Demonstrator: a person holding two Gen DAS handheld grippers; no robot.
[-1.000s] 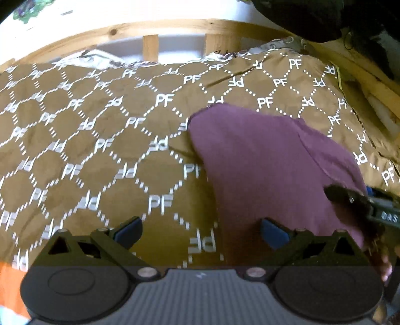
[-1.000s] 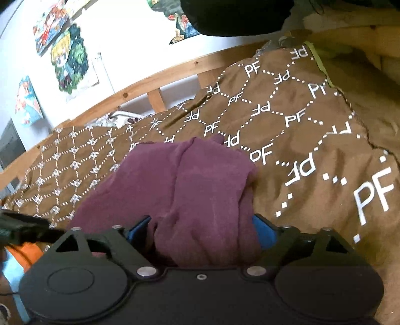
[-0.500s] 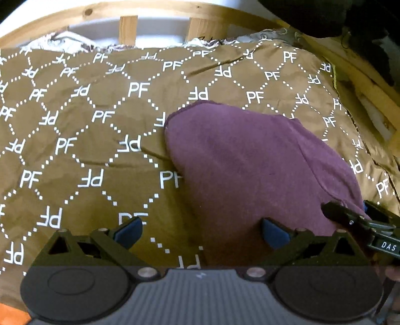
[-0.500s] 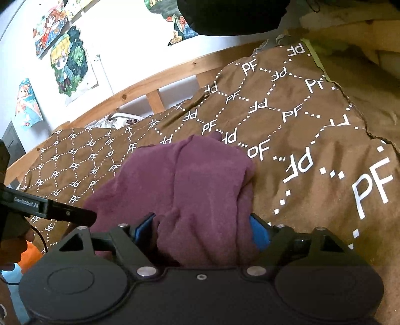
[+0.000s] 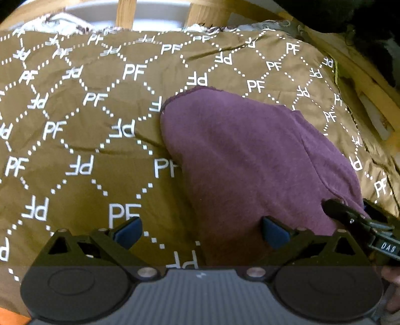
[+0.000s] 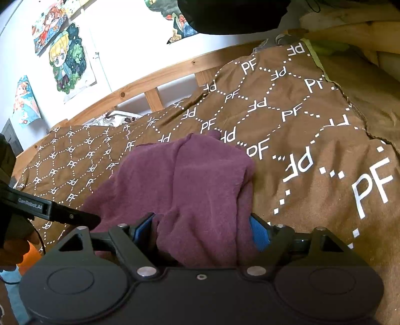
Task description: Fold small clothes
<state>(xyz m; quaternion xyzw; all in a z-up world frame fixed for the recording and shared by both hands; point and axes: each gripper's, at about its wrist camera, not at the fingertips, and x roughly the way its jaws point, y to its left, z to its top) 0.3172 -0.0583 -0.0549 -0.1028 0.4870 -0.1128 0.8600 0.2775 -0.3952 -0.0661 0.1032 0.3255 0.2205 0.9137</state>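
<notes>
Maroon cloth (image 5: 250, 160) lies on a brown bedspread (image 5: 75, 150) printed with white letters, its near edge caught between two hand-held tools.

Left to right: the left gripper (image 5: 201, 231) hangs with its jaws wide and holding nothing. Bare bedspread sits ahead of its left pad (image 5: 127, 231), while its right pad (image 5: 275, 235) overlaps the garment's near-left edge; whether it touches cannot be told. From these jaws the garment lies ahead and to the right, its long axis running away toward the wooden bed rail (image 5: 200, 12).

The right gripper (image 6: 200, 231) has its jaws closed onto a thick bunch of the cloth at the near-right corner, the fabric mounding up just ahead of them.

The right tool already has the garment; the left is just beside the free near-left edge, so a fold seemingly turns on the left jaws shifting right and closing there.

The left view shows the garment's flat outline, a seam down its right part, and the right tool's tip at that corner. The right view alone shows the fabric bunched between the pads, the left tool (image 6: 62, 215) clear of the cloth, and posters (image 6: 67, 57) on the wall.
</notes>
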